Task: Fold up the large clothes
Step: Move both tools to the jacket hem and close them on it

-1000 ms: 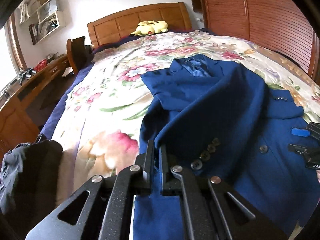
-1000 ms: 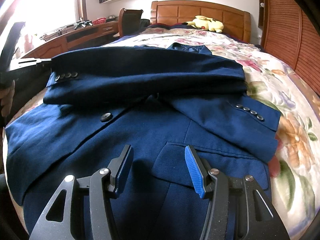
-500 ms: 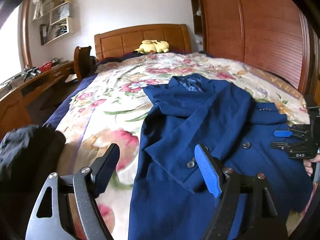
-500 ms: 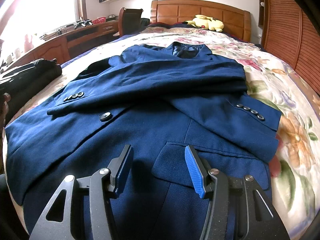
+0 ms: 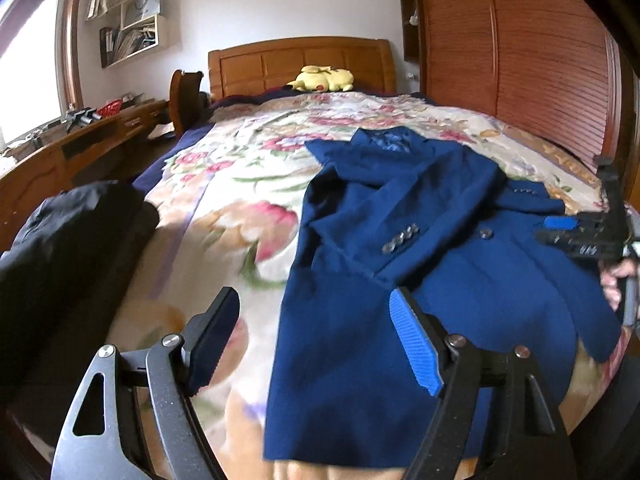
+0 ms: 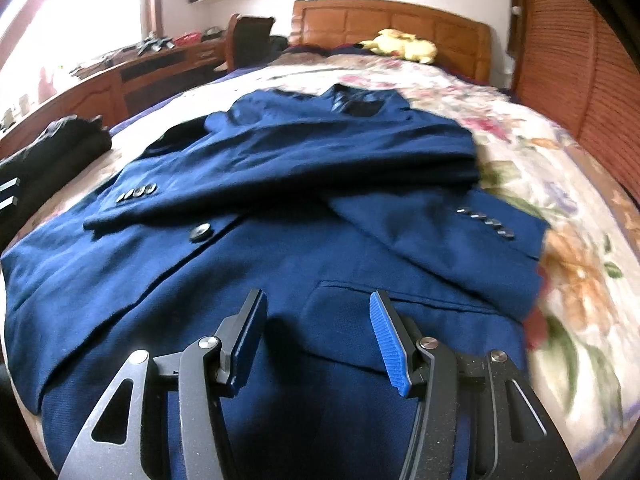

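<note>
looking along my right gripper [image 6: 318, 334], i see the blue jacket [image 6: 280, 264] lying face up on the floral bedspread [image 6: 560, 184], collar toward the wooden headboard [image 6: 392, 20] and hem nearest me. it is a deep navy suit jacket with a fine weave. one sleeve [image 6: 304, 168] is folded across the chest, its cuff with a row of dark cuff buttons [image 6: 136, 194] lying near the jacket's left edge. the other sleeve [image 6: 444, 236] lies beneath it and angles out to the jacket's right side, its own cuff buttons showing. a single front button [image 6: 200, 233] sits just below the upper cuff, and a pocket flap [image 6: 400, 300] lies on the lower front, right ahead of my right fingers. my right gripper's jaws are spread, hovering over the jacket's lower front with nothing pinched. my left gripper [image 5: 312, 340] is spread wide too, nothing between its pads, over the jacket's left hem edge where cloth meets bedspread. left of the jacket, at the bed's edge, lies a dark bundle of clothing [image 5: 68, 248]. beyond the jacket's collar, a yellow plush toy [image 5: 324, 79] rests against the headboard.
</note>
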A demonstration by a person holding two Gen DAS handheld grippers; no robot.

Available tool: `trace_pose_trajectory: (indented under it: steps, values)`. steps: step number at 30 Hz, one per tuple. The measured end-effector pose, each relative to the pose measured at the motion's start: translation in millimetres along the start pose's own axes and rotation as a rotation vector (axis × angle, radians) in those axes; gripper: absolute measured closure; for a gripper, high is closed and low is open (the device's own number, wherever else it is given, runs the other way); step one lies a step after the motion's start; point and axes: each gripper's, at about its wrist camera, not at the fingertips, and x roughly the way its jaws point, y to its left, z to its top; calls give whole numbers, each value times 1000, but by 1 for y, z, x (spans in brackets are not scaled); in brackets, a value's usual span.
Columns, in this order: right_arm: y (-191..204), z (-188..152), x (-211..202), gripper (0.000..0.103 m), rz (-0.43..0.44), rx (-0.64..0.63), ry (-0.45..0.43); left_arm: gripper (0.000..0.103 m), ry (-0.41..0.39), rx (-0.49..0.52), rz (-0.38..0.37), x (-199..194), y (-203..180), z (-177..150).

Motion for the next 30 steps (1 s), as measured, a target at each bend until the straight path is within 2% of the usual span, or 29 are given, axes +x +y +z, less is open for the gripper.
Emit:
trace_pose_trajectory:
  steps: [4,14,20,26,30]
  values:
    - [-5,-9,-27,48,5,29,-20,25,17,-1,8,-3,4,-14]
    - [-22,-49,-97,48,-86,14,-40,25,37,-29,14,-5,8,-28]
    - [-31,-63,-122,48,-132,33,-30,25,36,-37,23,-10,6,-33]
    - [-34,-72,-141,48,-130,39,-8,25,34,-45,15,-16,8,-38]
    - [-36,-73,-140,48,-125,37,22,39,49,-54,14,-12,12,-43]
